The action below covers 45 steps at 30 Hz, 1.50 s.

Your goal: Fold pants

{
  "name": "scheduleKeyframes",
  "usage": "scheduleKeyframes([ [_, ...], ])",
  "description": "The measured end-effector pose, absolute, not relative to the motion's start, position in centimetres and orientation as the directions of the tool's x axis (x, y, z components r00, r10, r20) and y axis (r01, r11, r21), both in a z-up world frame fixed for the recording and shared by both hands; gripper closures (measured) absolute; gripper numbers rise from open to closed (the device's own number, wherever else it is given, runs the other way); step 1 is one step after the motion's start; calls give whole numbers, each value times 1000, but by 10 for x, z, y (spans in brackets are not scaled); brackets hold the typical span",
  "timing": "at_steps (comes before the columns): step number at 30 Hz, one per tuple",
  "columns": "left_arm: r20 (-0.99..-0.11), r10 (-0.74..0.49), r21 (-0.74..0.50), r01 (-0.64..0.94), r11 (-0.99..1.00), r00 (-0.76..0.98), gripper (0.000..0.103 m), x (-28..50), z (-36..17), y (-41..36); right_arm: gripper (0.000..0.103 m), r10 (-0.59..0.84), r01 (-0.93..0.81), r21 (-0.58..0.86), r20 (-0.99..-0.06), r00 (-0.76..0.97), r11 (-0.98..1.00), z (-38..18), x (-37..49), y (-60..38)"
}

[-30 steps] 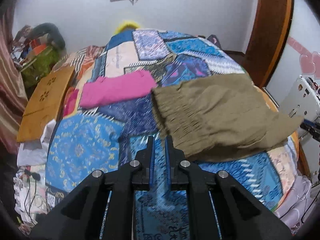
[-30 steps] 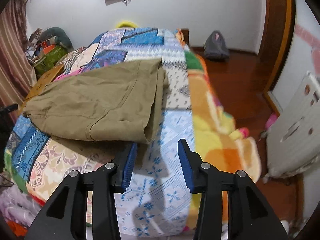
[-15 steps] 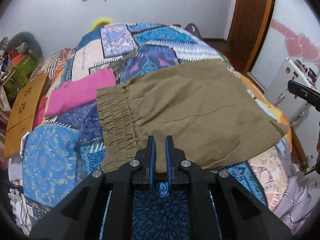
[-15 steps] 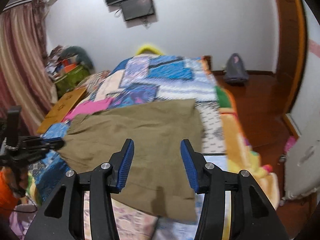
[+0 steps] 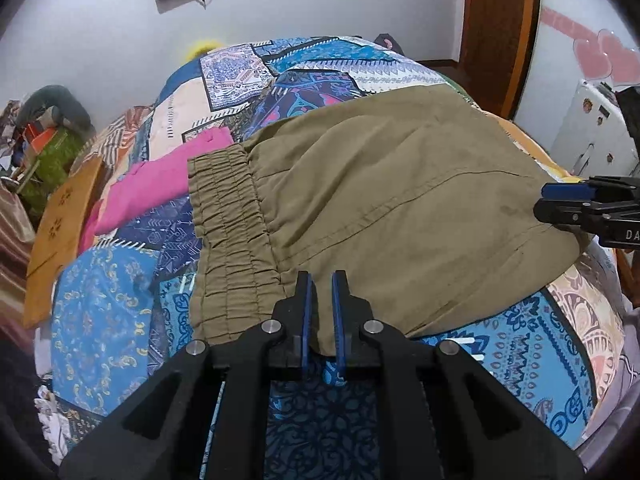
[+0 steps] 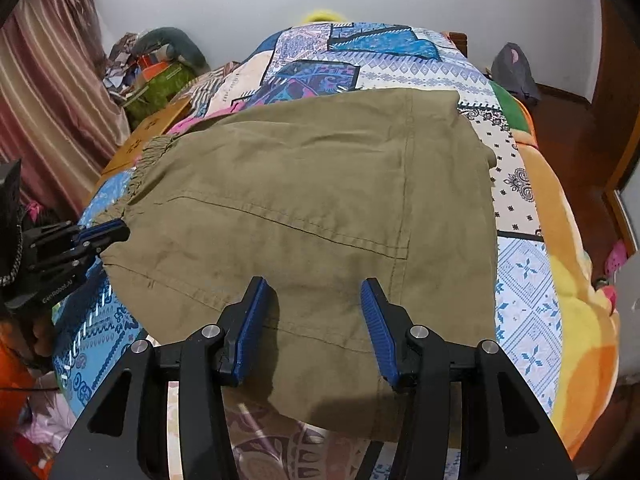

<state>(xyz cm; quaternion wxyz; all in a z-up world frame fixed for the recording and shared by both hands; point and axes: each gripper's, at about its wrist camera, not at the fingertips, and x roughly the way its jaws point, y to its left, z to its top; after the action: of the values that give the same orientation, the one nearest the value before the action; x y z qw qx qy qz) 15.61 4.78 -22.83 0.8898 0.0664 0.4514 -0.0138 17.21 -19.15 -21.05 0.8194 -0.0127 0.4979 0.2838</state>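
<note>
Since the earlier frames, both grippers had closed in on the pants (image 5: 384, 208), which filled more of each view. The pants lay spread on the bed (image 5: 112, 320), waistband (image 5: 228, 236) at centre left of the left view, hem end toward the right.

The left gripper (image 5: 321, 312) sat at the near edge beside the waistband, jaws narrow, with a fold of fabric showing between them; it appeared to be pinching the pants. The right gripper (image 6: 310, 320) hovered at lower centre of its view over the near edge of the pants, jaws wide, holding nothing.

Risks, as judged:
- A thin left pinch could slip once lifted, dropping the waistband corner.
- The right gripper closing on the top layer only would separate the layers and skew the fold.
- Unequal lift by the two grippers would drag the pants across the bed and crease them.
- The pink cloth (image 5: 156, 192), just beside the waistband at left, could be caught.
</note>
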Motion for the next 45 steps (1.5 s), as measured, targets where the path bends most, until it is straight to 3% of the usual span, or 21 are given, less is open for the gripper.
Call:
scheduleKeyframes([
  [7, -792, -17, 29, 65, 997, 610, 90, 164, -186, 70, 58, 441, -503, 211, -805, 396, 838, -183, 183, -197],
  [9, -773, -14, 26, 54, 998, 635, 85, 168, -172, 77, 58, 442, -492, 211, -794, 417, 845, -177, 191, -202],
  [11, -757, 4, 35, 34, 999, 654, 71, 178, -162, 85, 58, 437, -478, 207, -785, 440, 853, -171, 200, -207],
  [15, -752, 30, 35, -6, 999, 658, 67, 206, -158, 99, 58, 417, -446, 197, -774, 476, 873, -167, 226, -213],
  [26, -851, 31, 25, -18, 1000, 524, 64, 301, -222, 119, 56, 345, -372, 173, -814, 467, 912, -219, 321, -212],
  [32, -855, 10, -7, -32, 999, 518, 62, 310, -241, 130, 56, 336, -337, 200, -845, 416, 920, -253, 366, -209],
  [40, -833, 89, 66, -62, 996, 546, 48, 313, -252, 129, 85, 292, -407, 109, -859, 420, 907, -268, 369, -189],
  [45, -843, 82, 26, -112, 993, 531, 42, 315, -256, 144, 91, 204, -382, 4, -851, 483, 924, -263, 371, -192],
])
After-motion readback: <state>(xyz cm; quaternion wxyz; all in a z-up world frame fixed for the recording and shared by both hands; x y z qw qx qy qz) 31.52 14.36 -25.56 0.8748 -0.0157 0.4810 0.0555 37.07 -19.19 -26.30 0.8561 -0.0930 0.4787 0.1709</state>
